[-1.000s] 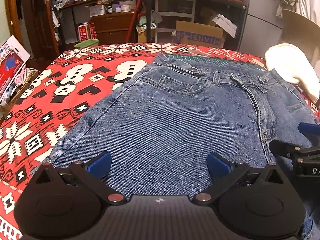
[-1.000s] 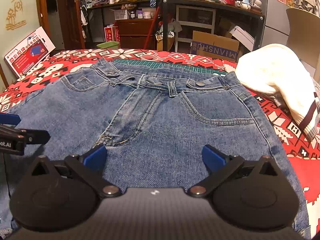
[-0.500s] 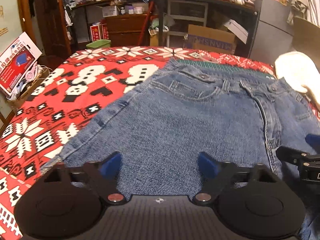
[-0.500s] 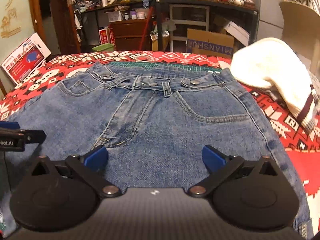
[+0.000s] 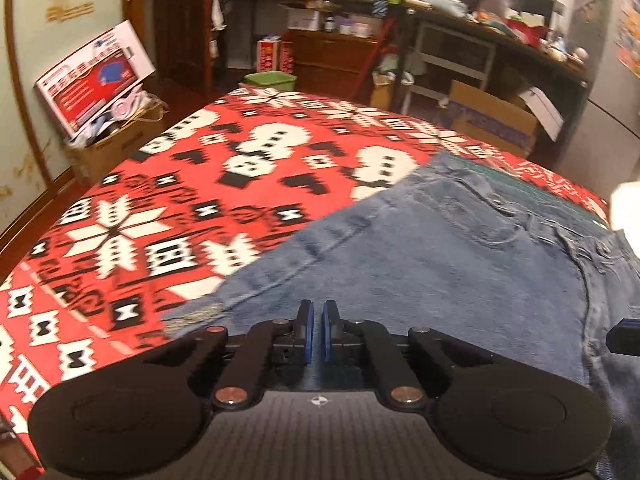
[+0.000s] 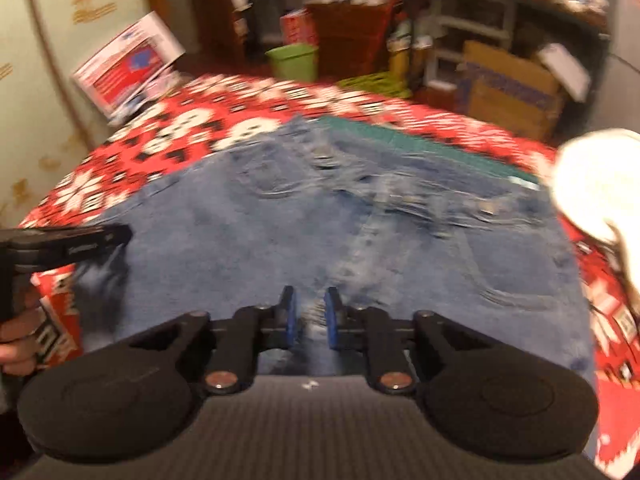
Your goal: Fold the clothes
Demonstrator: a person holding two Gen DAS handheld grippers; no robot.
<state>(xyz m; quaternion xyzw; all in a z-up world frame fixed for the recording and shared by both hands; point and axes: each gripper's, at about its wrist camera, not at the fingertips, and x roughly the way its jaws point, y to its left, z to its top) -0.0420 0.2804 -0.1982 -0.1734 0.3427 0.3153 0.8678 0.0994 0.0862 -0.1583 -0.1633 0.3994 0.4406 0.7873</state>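
The red patterned blanket (image 5: 168,208) covers the table, and the jeans (image 5: 460,264) lie flat on it, stretching away from me. My left gripper (image 5: 315,330) and right gripper (image 6: 311,318) have just closed, each pinching the near denim edge.

Pale wall (image 5: 36,92) at left, cluttered dark shelves (image 5: 480,36) behind (boxes below), green bin (image 5: 270,80) on floor.
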